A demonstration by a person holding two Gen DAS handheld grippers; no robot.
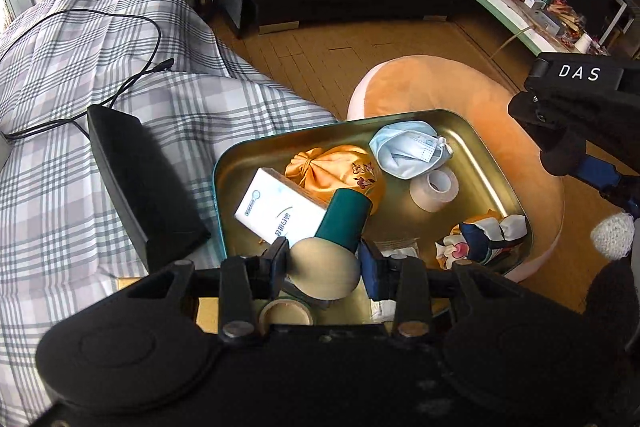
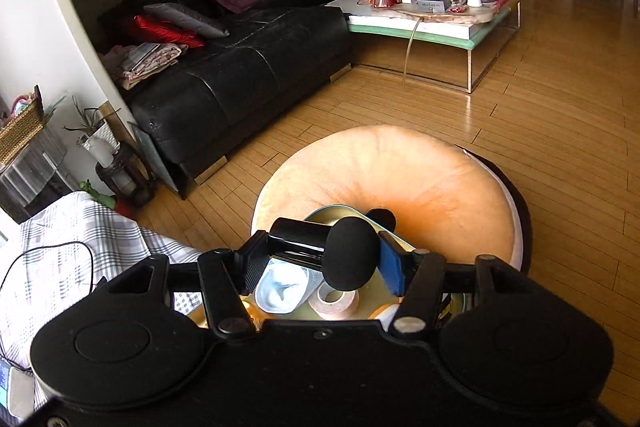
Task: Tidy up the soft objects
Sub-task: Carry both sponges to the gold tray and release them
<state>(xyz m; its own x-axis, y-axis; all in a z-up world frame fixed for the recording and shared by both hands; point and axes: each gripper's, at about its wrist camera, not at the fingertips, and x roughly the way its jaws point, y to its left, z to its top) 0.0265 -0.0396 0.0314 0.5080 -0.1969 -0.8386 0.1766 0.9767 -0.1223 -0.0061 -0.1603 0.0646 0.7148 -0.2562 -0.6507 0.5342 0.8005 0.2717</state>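
The left gripper (image 1: pixel 325 261) is pinching a green cylinder with a pale rounded end (image 1: pixel 334 247), its pads pressing on the rounded end from both sides. It is hanging over the near edge of a gold metal tin (image 1: pixel 486 163) that is resting on a round orange cushion (image 1: pixel 432 83). The cushion is sitting on the wooden floor (image 1: pixel 304 55), just beside the edge of a bed covered in plaid cloth (image 1: pixel 80 75).

Inside the tin, a white box (image 1: pixel 276 209) is leaning against an orange drawstring pouch (image 1: pixel 332 167) near the tin's left wall. A crumpled blue face mask (image 1: pixel 408 149) is lying by the far edge, and a roll of clear tape (image 1: pixel 434 189) is standing just in front of it. A small cloth doll (image 1: pixel 480 237) is lying in the right corner nearest the camera.

The right gripper (image 2: pixel 318 259) is pinching a black microphone (image 2: pixel 320 247) crosswise, the foam head against its right pad and the glossy handle against its left. It is hovering above the tin's far edge, with the mask and tape showing beneath it.

A black slab-shaped device (image 1: pixel 140 183) with a cable is lying on the bed.
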